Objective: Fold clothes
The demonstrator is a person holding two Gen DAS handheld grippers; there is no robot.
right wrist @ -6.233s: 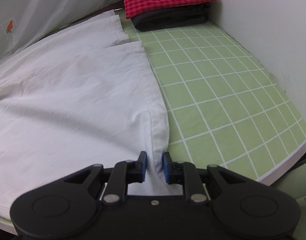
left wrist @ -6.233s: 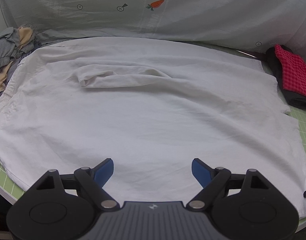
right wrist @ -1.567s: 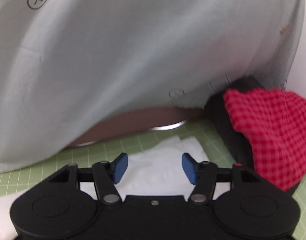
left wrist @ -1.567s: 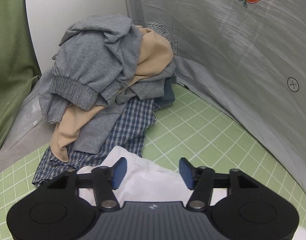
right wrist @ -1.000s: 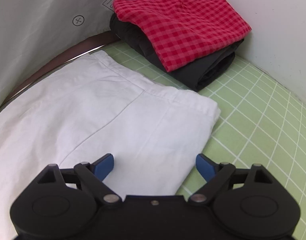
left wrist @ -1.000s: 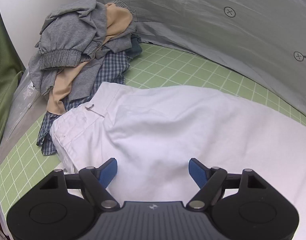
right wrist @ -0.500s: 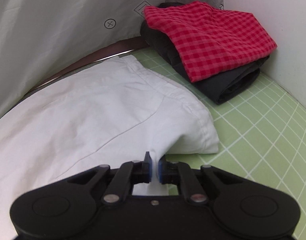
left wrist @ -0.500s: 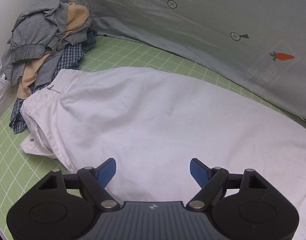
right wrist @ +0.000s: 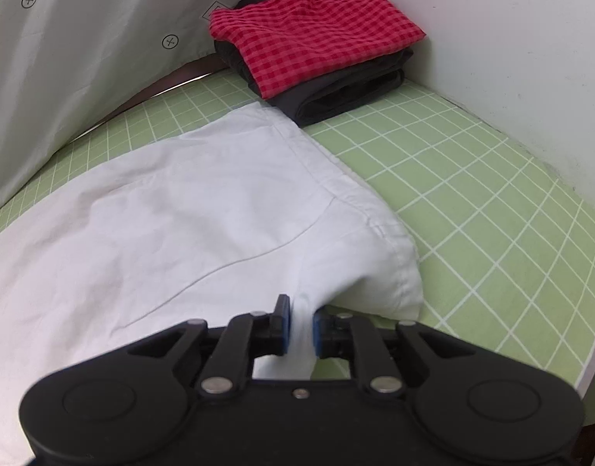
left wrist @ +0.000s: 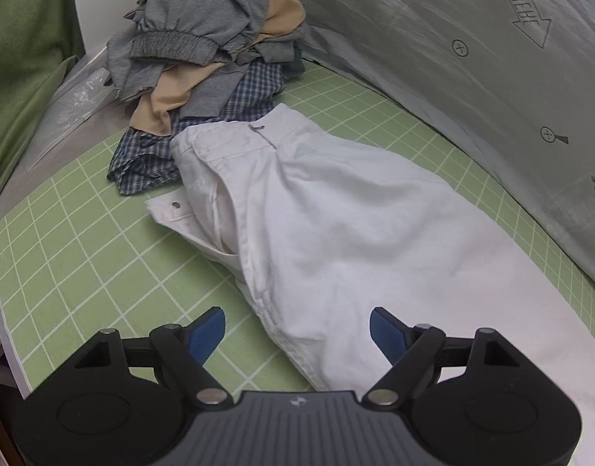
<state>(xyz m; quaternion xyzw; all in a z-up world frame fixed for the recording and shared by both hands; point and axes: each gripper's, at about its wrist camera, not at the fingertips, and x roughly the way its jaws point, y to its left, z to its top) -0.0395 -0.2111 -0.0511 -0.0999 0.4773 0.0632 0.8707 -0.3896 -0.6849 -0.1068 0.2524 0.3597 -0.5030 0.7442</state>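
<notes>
- Left wrist view: left hand-held gripper spread wide, holding nothing, low over the near edge of the white trousers, laid lengthwise on the green tabletop.
- Waistband at the far left touching the heap of unfolded clothes; could drag a checked piece along if pulled.
- Button flap poking out sideways; likely to crease into any fold.
- Right wrist view: right hand-held gripper clamped on a small pinch of the trousers' near hem corner.
- Thin pinch; may slip, or lift only one layer and part the legs.
- Folded stack just beyond the far hem corner; a wide swing could knock it.
</notes>
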